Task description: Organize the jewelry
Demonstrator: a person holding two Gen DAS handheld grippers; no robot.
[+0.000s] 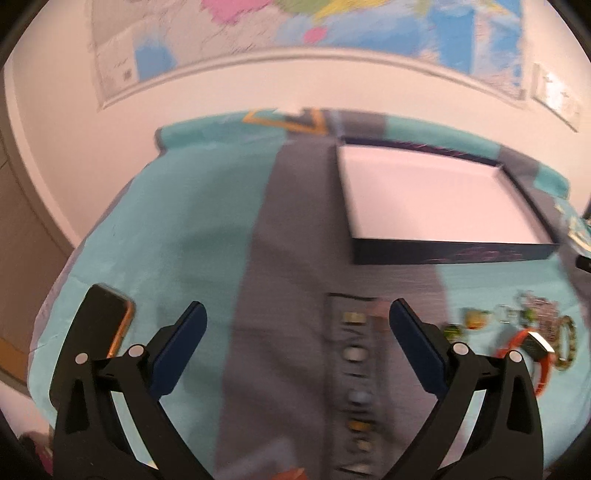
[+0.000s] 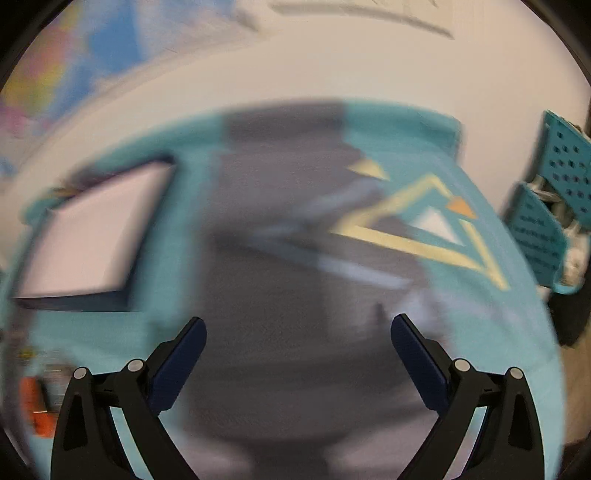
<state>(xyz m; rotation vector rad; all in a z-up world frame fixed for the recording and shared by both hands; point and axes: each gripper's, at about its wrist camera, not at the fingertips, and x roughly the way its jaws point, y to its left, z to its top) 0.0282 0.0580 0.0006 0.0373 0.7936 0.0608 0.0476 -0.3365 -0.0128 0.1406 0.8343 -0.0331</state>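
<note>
1. A pale wall with a big map (image 1: 295, 33) backs a table under a teal and grey cloth (image 1: 177, 221); both views are smeared with motion blur, the right wrist's worse.

2. The left gripper (image 1: 297, 314) hovers over the grey stripe, its jaws spread wide and holding nothing. The right gripper (image 2: 298, 328) is likewise wide open and empty.

3. Ahead and to the right of the left gripper lies the open dark box (image 1: 443, 254) with its white, empty floor. In the right wrist view the same box (image 2: 85, 240) sits ahead and to the left.

4. The jewelry lies near the left gripper's right finger: a dark strip (image 1: 354, 369) with small pieces on it runs just inside that finger, and a loose heap (image 1: 532, 325) of bangles and beads, with an orange band (image 1: 517, 343), lies just beyond it. Which piece is which is too blurred to tell.

5. A phone (image 1: 107, 321) lies beside the left gripper's left finger; best left alone.

6. The step looks like an approach for a first pick. I would steady the gripper before closing, take one piece at a time, and straddle a rim or band across its width rather than scoop the heap.

7. Tangling is the likely risk: lift slowly and check nothing trails before moving toward the box.
</note>
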